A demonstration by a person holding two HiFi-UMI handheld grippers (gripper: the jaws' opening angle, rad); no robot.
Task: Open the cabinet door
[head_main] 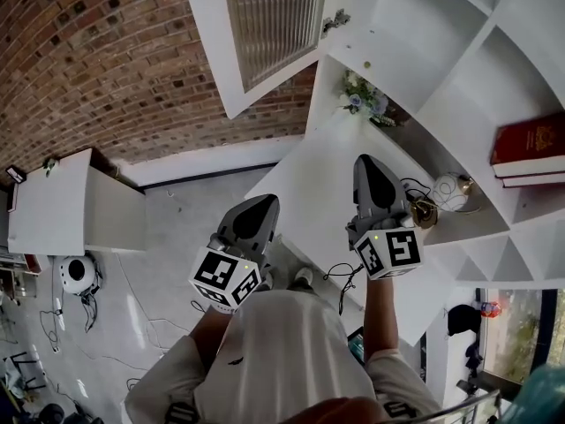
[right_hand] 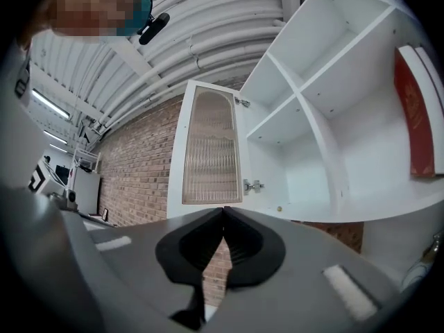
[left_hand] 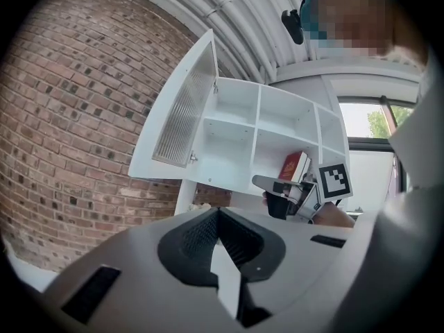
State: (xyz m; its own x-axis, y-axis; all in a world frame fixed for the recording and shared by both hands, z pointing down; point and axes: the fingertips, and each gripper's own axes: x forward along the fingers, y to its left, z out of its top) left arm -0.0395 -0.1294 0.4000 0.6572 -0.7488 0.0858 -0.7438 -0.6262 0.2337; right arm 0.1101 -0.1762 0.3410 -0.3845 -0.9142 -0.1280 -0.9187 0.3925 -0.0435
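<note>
Head view shows the cabinet door swung wide off the white cabinet, its ribbed glass panel facing out toward the brick wall; the opening looks done, so the risks lie in what the hands do around it. The door hangs free on its hinge with nothing holding it; a knock from a passing gripper could swing it back toward the shelves, or push it past its stop and strain that hinge. The right gripper sits just beside a round ornament on the lower shelf, with flowers a little beyond its tip; a careless sweep to that side could tip either one; the red books lie further off and seem safer.

Both hands are held out in front of the chest, grippers pointing roughly level toward the cabinet, marker cubes nearest the person. The left gripper is lower and well apart from the door; the right one reaches nearer the shelves. Each gripper view shows its jaws pressed together with nothing between them; neither gripper touches the door or any shelf.
</note>
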